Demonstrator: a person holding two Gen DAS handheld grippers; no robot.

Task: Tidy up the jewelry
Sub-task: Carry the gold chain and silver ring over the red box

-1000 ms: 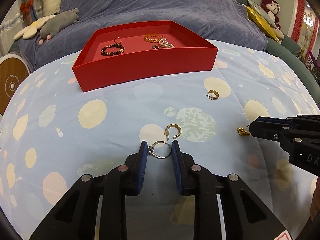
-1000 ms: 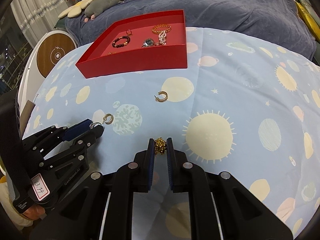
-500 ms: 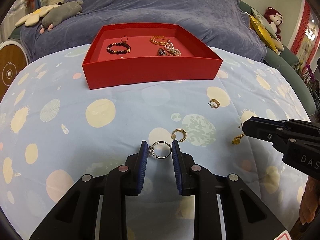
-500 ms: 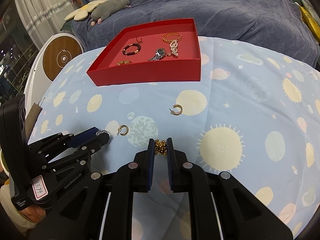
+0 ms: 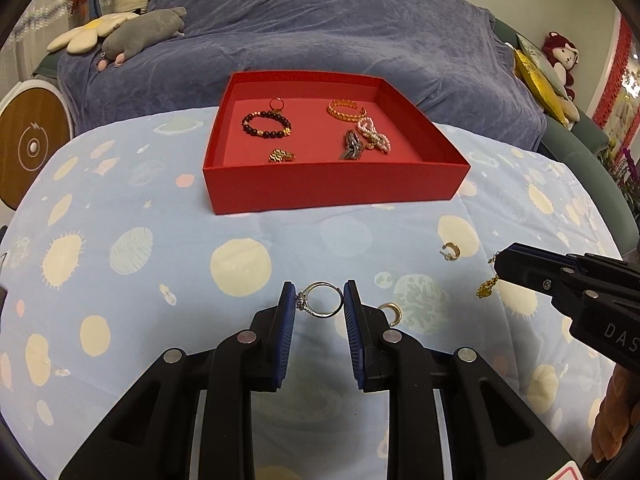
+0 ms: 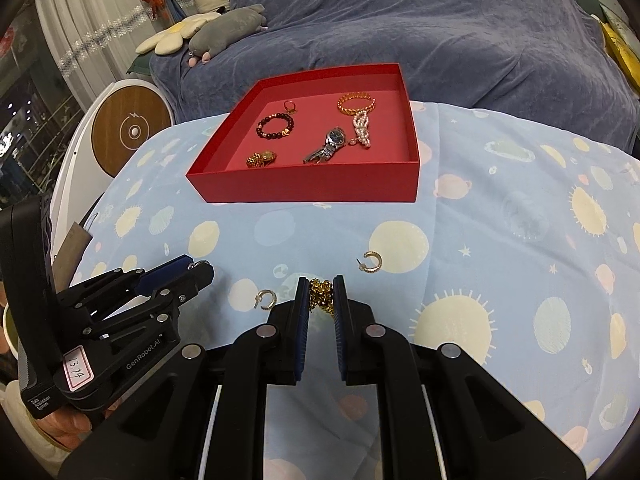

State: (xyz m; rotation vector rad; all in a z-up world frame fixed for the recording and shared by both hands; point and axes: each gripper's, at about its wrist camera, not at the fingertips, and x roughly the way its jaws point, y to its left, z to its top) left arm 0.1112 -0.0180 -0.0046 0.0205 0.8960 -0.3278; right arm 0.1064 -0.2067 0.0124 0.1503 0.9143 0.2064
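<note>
My left gripper [image 5: 319,300] is shut on a silver ring [image 5: 320,300] and holds it above the blue quilt. My right gripper [image 6: 321,297] is shut on a gold chain piece [image 6: 322,297], which hangs from its tips in the left wrist view [image 5: 486,288]. A red tray [image 5: 336,188] sits ahead on the bed, also in the right wrist view [image 6: 312,188]. It holds a dark bead bracelet [image 5: 266,125], a gold bracelet [image 5: 343,109], a pearl piece [image 5: 372,133], a watch [image 6: 330,144] and a small ring [image 6: 289,106]. Two gold hoop earrings [image 6: 372,262] [image 6: 267,299] lie on the quilt.
A blue quilt [image 5: 120,240] with suns and planets covers the bed. A purple blanket [image 5: 320,24] lies behind the tray. Plush toys [image 5: 132,34] rest at the back left. A round wooden-faced device [image 6: 130,132] stands at the left.
Both grippers have lifted off the quilt with their pieces and moved toward the red tray, which now looks nearer and shows more of its inside.
</note>
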